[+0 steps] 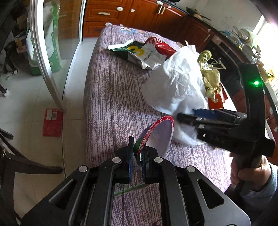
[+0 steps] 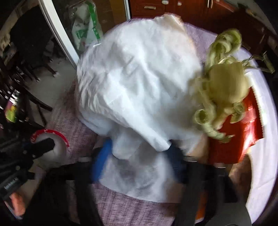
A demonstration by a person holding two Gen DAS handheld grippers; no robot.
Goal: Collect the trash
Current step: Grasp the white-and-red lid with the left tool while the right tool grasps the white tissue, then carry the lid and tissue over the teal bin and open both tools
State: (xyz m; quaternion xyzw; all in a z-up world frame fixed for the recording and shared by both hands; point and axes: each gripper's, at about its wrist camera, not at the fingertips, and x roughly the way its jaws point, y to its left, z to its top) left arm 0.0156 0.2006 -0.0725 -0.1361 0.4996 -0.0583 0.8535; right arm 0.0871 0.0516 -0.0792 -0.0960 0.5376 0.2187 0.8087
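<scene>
My left gripper [image 1: 137,154] is shut on a round foil lid with a red rim [image 1: 156,135], held tilted above the purple-striped table [image 1: 113,97]. The lid also shows in the right wrist view [image 2: 52,139]. My right gripper [image 1: 189,116] reaches from the right into a white plastic bag [image 1: 175,83]. In the right wrist view the bag [image 2: 139,83] lies between its blue-padded fingers [image 2: 102,161]; blur hides how far the jaws stand apart. A green and silver snack bag [image 1: 139,53] and a red snack bag [image 1: 159,45] lie at the far end.
Pale corn husks [image 1: 212,74] and a red packet [image 2: 232,139] lie right of the white bag. Wooden cabinets [image 1: 132,12] stand behind the table. A glass door [image 1: 50,43], a red paper on the floor [image 1: 52,121] and dark chairs [image 1: 17,156] are at left.
</scene>
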